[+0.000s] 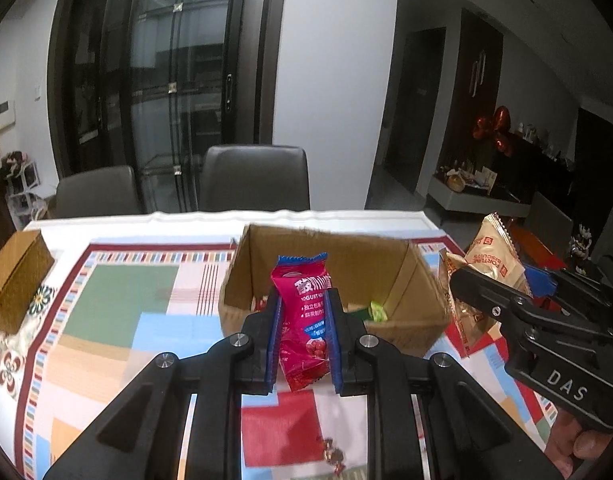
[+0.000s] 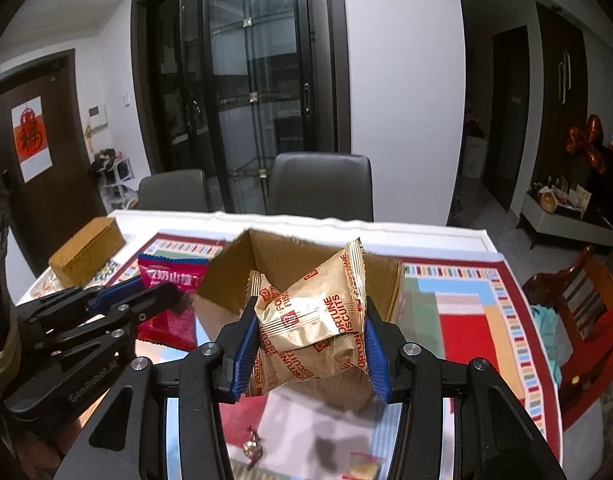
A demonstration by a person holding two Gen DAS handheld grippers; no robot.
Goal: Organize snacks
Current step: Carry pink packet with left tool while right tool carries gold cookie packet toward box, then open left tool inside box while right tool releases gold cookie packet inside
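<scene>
I have a snack in each gripper. My left gripper (image 1: 302,320) is squeezed tight on a pink yogurt snack packet (image 1: 304,320), which stands up tall between the blue pads (image 1: 275,336). My right gripper (image 2: 308,344) pinches the gold fortune biscuit packets (image 2: 312,320); there look to be two of them, one on top of the other. Both snacks are up in the air, above the colourful tablecloth (image 1: 118,308).

The cardboard box (image 1: 338,276) sits just in front of both grippers, with its top open. A little green snack (image 1: 376,312) already lies inside it.

I think the step now is to carry both snacks over the near wall of the box. I should keep them high enough to clear that wall, then stop when they hang over the middle. The grippers are close side by side, so I should not bump them. The gold packets are puffy and slippery, so I must keep my squeeze steady. Then I let go low, one side at a time.

A small wrapped candy (image 1: 333,456) lies on the cloth right below my grippers, waiting for later.
</scene>
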